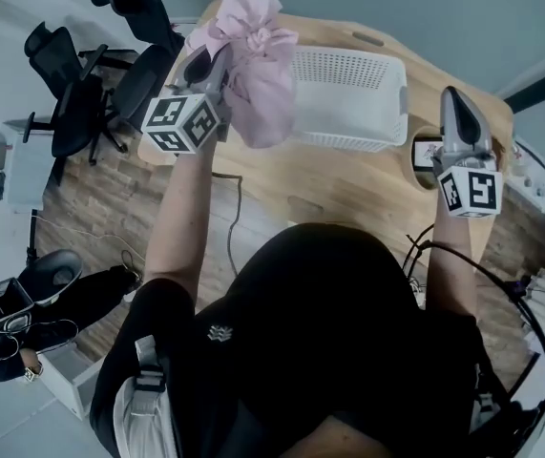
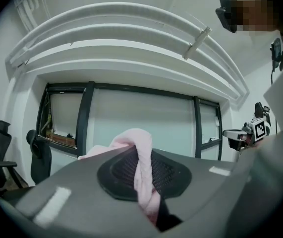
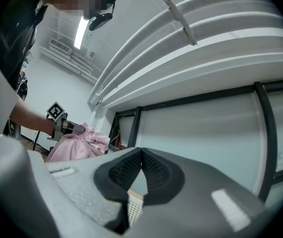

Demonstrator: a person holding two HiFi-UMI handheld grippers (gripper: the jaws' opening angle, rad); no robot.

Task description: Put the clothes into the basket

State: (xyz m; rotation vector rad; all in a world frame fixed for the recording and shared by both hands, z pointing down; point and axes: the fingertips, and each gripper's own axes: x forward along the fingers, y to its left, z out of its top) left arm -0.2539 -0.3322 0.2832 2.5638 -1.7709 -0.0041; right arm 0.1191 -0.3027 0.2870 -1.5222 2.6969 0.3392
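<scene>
A pink garment (image 1: 258, 74) hangs bunched in the air over the left end of the white perforated basket (image 1: 348, 98). My left gripper (image 1: 210, 65) is shut on its upper fold. In the left gripper view a twisted pink strip (image 2: 143, 175) is pinched between the dark pads. My right gripper (image 1: 458, 113) is raised at the basket's right end, apart from the cloth. Its jaws meet at the tips (image 3: 141, 152) with nothing between them. From the right gripper view the pink garment (image 3: 77, 143) hangs far to the left, and a bit of basket wall (image 3: 135, 209) shows below the pads.
The basket stands on a wooden table (image 1: 329, 189) with a cable (image 1: 232, 227) trailing over its near edge. A small card or screen (image 1: 428, 151) lies right of the basket. Black office chairs (image 1: 72, 93) stand off the table's left side. White shelving (image 1: 539, 179) is at the right.
</scene>
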